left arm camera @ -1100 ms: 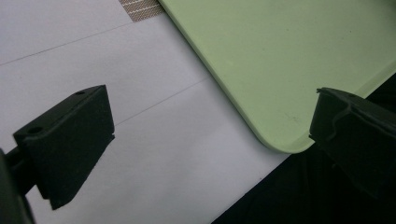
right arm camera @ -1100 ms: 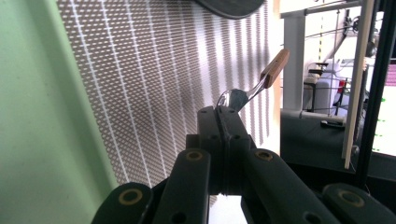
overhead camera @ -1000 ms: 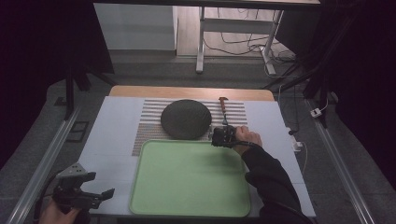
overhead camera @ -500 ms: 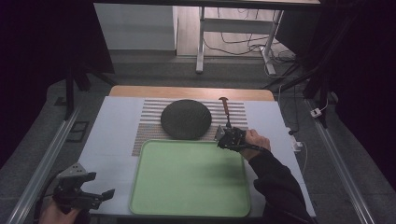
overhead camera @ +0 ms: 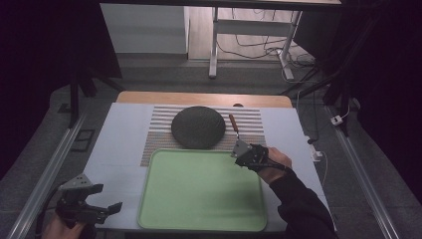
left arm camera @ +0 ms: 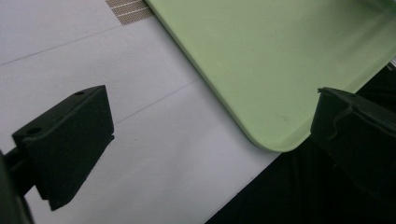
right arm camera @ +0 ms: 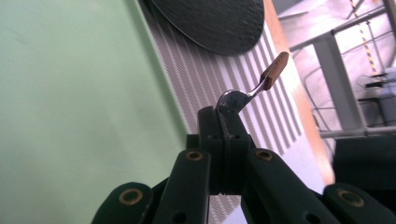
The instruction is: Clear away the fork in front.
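Note:
My right gripper (overhead camera: 242, 151) is shut on the bowl of a metal spoon (overhead camera: 233, 125) with a wooden handle, at the far right corner of the green tray (overhead camera: 199, 194). In the right gripper view the spoon (right arm camera: 264, 80) sticks up past the closed gripper (right arm camera: 224, 114), its handle pointing away over the striped mat (right arm camera: 219, 74). A dark round plate (overhead camera: 198, 127) lies on the mat just left of the spoon. My left gripper (overhead camera: 107, 197) stands open at the table's near left corner, holding nothing; its own view shows the gripper (left arm camera: 210, 107) beside the tray's near corner (left arm camera: 275, 140).
The striped mat (overhead camera: 159, 134) lies on a white sheet (overhead camera: 119, 144) that covers the table. A wooden strip (overhead camera: 149, 97) runs along the far edge. Metal rails (overhead camera: 45, 174) flank the table, and a desk frame with cables stands beyond it.
My right gripper has drawn back toward the tray's far right corner, carrying the spoon with it off the mat. The left gripper has stayed put.

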The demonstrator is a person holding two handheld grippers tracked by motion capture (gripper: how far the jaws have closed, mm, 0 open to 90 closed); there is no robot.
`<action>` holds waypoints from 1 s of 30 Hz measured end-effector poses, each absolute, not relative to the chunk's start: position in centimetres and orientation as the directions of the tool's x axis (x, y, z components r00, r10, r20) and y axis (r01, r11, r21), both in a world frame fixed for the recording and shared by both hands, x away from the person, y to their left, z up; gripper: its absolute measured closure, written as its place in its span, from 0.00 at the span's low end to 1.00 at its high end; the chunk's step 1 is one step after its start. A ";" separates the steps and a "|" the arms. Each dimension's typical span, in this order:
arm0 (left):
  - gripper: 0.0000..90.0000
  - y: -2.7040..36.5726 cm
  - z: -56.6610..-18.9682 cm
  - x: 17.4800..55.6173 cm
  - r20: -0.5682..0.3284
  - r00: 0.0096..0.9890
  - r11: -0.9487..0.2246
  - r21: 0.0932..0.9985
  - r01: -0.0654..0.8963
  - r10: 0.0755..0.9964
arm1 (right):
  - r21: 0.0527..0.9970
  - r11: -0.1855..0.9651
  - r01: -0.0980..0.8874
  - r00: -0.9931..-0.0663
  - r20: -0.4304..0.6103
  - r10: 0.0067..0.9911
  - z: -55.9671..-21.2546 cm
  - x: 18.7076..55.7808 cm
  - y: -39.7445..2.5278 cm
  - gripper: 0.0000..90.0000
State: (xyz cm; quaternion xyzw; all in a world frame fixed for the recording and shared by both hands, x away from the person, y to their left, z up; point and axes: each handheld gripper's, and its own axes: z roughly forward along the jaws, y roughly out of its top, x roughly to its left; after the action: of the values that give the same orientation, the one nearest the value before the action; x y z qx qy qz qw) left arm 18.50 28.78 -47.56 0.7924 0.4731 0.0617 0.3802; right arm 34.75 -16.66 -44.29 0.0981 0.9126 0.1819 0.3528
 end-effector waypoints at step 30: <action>0.00 25.9 -47.0 20.1 -0.244 0.672 -0.348 0.705 0.619 0.700 | 0.752 0.643 0.145 -0.917 -0.142 0.372 -42.4 29.9 -19.5 0.99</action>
State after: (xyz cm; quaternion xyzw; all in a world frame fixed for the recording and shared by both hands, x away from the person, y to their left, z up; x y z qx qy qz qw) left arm 20.15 25.94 -46.95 0.8193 0.4022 0.0499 0.4055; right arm 29.95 -19.53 -42.36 0.1444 0.8948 0.3973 0.1433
